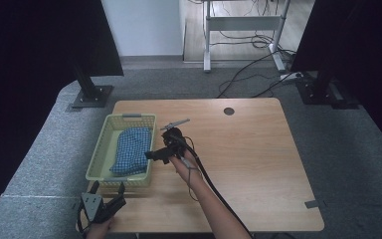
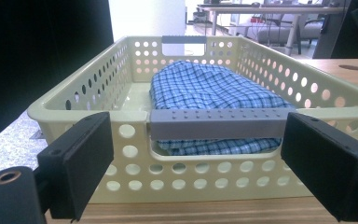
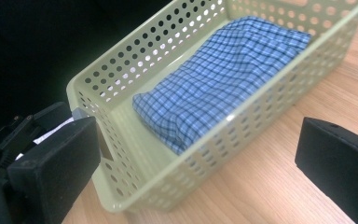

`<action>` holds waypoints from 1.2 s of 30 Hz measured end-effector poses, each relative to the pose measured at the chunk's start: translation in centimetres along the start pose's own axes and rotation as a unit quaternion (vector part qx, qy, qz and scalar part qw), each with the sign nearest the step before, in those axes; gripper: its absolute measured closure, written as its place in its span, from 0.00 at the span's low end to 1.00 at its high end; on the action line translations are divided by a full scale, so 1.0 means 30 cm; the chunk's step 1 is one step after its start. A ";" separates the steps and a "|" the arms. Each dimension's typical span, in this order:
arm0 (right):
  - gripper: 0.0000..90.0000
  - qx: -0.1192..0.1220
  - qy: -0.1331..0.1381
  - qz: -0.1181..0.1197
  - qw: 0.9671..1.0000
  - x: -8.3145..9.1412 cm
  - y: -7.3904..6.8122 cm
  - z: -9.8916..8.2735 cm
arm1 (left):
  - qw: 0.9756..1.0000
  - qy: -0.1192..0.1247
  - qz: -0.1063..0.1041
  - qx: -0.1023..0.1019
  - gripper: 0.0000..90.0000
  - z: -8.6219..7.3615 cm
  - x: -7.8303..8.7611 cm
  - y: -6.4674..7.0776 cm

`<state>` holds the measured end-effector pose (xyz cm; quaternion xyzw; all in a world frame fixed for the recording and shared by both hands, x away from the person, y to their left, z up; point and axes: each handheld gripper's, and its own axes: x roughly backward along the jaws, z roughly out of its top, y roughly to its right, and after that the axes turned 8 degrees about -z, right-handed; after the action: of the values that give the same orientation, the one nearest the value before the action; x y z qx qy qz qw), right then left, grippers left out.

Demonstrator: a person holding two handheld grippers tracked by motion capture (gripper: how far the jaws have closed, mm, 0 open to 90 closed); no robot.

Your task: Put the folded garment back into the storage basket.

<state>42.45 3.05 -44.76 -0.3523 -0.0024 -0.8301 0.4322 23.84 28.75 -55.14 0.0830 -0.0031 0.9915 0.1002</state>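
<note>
Where the high view flattens it, the basket's grey handle (image 2: 218, 125) faces the left hand-held gripper (image 2: 214, 168).

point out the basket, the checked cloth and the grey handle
basket (image 1: 97, 150), high view, left wall
checked cloth (image 3: 219, 74), right gripper view, middle of the fabric
grey handle (image 2: 216, 124), left gripper view, middle of the near bar

You get even, soft overhead light on the desk (image 1: 248, 149); dark panels frame both sides, and bright background windows blow out, slightly blurred.
</note>
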 end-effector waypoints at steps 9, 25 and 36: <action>0.00 -0.003 0.012 -0.010 1.000 0.086 0.039 -0.033 | 1.000 0.000 0.002 0.001 0.10 0.000 0.000 0.001; 0.00 -0.008 0.032 -0.030 0.999 0.235 0.108 -0.110 | 1.000 -0.002 0.002 0.002 0.10 0.000 -0.001 0.000; 0.00 -0.004 0.038 -0.053 0.998 0.322 0.166 -0.203 | 1.000 -0.003 0.003 0.000 0.10 0.000 -0.001 0.001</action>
<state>38.82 -8.86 -45.16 -0.3210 -0.0014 -0.8647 0.3863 23.85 28.72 -55.13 0.0857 -0.0040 0.9916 0.0972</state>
